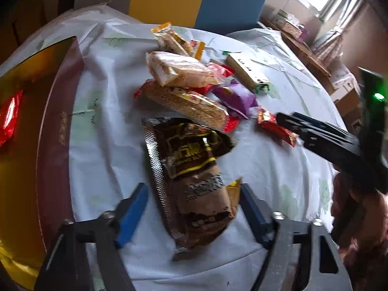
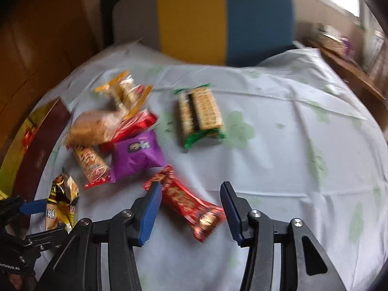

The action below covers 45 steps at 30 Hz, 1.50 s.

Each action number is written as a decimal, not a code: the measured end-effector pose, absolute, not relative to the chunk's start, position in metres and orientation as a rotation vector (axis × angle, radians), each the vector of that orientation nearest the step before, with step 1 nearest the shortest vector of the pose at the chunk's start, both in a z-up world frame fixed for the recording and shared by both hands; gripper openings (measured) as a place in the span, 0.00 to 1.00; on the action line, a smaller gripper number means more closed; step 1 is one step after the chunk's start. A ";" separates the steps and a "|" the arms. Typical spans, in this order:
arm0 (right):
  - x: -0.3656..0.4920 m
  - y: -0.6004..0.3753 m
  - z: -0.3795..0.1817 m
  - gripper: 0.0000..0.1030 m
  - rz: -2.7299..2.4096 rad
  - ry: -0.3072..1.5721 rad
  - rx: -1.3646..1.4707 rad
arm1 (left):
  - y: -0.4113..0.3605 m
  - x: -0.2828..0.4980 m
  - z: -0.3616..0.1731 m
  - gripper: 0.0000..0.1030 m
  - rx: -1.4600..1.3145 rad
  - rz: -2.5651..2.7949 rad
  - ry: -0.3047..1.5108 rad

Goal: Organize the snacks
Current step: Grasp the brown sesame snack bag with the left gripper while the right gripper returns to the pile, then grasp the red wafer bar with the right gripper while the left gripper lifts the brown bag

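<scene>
Item — brown-and-gold snack packet [image 1: 194,181]: clamped between the blue pads of the left hand-held gripper [image 1: 191,208], lower end pinched, upper end free and tilted over the white tabletop [image 1: 109,126]. Seen small at the left edge of the right wrist view.

Item — long red wrapped bar [image 2: 186,203]: flat on the tabletop, lying aslant between the fingers of the right hand-held gripper [image 2: 191,213], whose jaws stand apart; neither pad appears to touch it.

Item — loose pile, just beyond: purple pouch [image 2: 138,155], bread-like clear packs [image 1: 179,69], green-edged cracker pack [image 2: 201,114] set apart.

Item — red-and-gold box [image 1: 58,126]: left of the pile, a red packet [image 1: 9,114] already inside; presumably the destination.

Hazards, as judged:
- the brown packet is held by one crinkled end only — a quick swing toward the box could let the foil slip out
- the red bar lies skewed to the right jaws; closing as they stand may catch a corner and spin it away
- both grippers work close together, so a crossing path risks a knock
</scene>
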State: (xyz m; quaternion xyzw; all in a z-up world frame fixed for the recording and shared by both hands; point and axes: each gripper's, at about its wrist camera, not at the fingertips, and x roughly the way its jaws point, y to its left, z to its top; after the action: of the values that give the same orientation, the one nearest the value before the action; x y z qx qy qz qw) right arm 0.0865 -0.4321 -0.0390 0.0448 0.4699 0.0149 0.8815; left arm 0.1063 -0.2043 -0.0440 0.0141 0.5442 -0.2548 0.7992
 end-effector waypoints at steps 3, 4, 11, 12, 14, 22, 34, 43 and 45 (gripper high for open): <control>0.087 -0.426 -0.050 0.50 0.071 1.027 0.116 | -0.209 0.105 -0.043 0.62 0.051 -0.567 1.160; 0.083 -0.423 -0.051 0.50 0.091 1.025 0.133 | -0.210 0.107 -0.042 0.61 0.048 -0.574 1.162; 0.071 -0.412 -0.054 0.50 0.084 0.957 0.180 | -0.208 0.115 -0.046 0.68 0.011 -0.566 1.197; 0.072 -0.413 -0.055 0.50 0.070 0.949 0.199 | -0.208 0.114 -0.046 0.68 0.015 -0.565 1.193; 0.073 -0.416 -0.058 0.49 0.035 0.931 0.243 | -0.209 0.115 -0.046 0.69 0.016 -0.560 1.184; 0.053 -0.425 -0.059 0.24 -0.073 0.851 0.308 | -0.213 0.116 -0.048 0.69 0.040 -0.559 1.138; 0.040 -0.422 -0.063 0.24 -0.111 0.816 0.294 | -0.222 0.114 -0.043 0.44 0.074 -0.586 1.058; 0.042 -0.417 -0.062 0.24 -0.127 0.815 0.261 | -0.224 0.097 -0.032 0.40 0.170 -0.574 0.985; 0.041 -0.417 -0.062 0.24 -0.126 0.814 0.262 | -0.224 0.093 -0.027 0.40 0.194 -0.572 0.958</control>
State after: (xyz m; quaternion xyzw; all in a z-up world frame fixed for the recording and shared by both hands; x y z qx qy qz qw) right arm 0.0415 -0.4173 -0.0624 0.1270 0.3945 -0.0611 0.9080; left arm 0.0929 -0.2244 -0.0274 0.0920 0.4539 -0.2710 0.8438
